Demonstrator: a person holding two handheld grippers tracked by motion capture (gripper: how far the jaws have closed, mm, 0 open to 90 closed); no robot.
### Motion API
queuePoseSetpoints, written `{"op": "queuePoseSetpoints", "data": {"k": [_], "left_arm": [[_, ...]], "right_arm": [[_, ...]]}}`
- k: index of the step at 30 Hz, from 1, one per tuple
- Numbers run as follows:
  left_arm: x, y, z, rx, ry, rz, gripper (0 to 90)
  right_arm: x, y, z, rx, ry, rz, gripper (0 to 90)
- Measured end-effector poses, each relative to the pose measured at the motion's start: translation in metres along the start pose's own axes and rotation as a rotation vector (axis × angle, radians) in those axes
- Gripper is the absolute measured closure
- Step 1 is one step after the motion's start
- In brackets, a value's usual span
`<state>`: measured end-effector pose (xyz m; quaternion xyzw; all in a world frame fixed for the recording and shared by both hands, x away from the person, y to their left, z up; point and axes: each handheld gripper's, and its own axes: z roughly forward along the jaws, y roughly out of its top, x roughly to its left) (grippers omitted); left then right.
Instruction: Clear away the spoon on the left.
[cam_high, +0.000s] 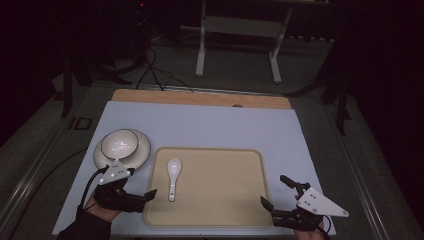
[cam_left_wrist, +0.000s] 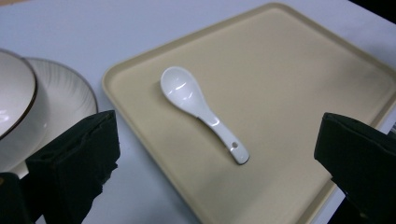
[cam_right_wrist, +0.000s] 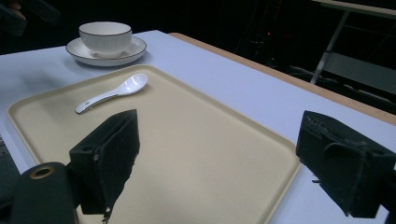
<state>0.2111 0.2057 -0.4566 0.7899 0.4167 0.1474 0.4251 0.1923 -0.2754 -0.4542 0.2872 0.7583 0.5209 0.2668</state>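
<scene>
I hold one pair of tongs in each hand, and both are empty now. My left gripper (cam_high: 142, 196) stands with its jaws wide apart at the near left corner of the tray (cam_high: 235, 170), and it points toward the spoon (cam_high: 173, 176). In the left gripper view the spoon (cam_left_wrist: 201, 111) lies between the two black jaws but farther off, so nothing touches it. My right gripper (cam_high: 275, 195) is also wide open, near the right front corner of the tray, and it holds nothing.

I judge that the work is at its beginning. The spoon lies flat on the left part of the tray, its bowl turned away from me and its handle toward me. The bowl (cam_high: 120, 143) sits on the saucer (cam_high: 141, 152), on the table (cam_high: 210, 122) just beside the far left corner of the tray. Nothing is lifted. What is left seems to be almost everything: to close on the spoon and carry it, perhaps to the bowl, but I cannot be sure of the place.

The spoon is white and glossy, probably ceramic, with a deep oval scoop and a short handle with a small hole at the end. It looks slippery for my jaws. The tray is beige, matte, rectangular, with round corners and a low raised rim. The bowl is white with a thin dark line on its edge, and the saucer has fine ribs. The table surface is pale and smooth.
</scene>
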Motion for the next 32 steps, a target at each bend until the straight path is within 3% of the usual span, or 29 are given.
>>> {"op": "queuePoseSetpoints", "data": {"k": [5, 8, 19, 28, 32], "left_arm": [[0.006, -0.01, 0.0, 0.005, 0.004, -0.006, 0.6], [0.009, -0.018, 0.002, 0.021, 0.028, -0.008, 0.6], [0.017, -0.038, 0.004, -0.029, 0.027, -0.038, 0.6], [0.02, -0.042, 0.011, -0.021, 0.019, -0.06, 0.7], [0.019, -0.042, 0.013, -0.01, 0.031, -0.046, 0.7]], "right_arm": [[0.0, 0.0, 0.001, 0.003, 0.002, -0.001, 13.6], [-0.001, 0.0, 0.001, 0.004, 0.001, 0.0, 13.6], [-0.003, -0.001, 0.001, 0.015, 0.002, 0.008, 13.6], [-0.009, -0.004, 0.0, 0.025, 0.007, 0.034, 13.6], [-0.009, -0.004, 0.0, 0.025, 0.009, 0.037, 13.6]]}}
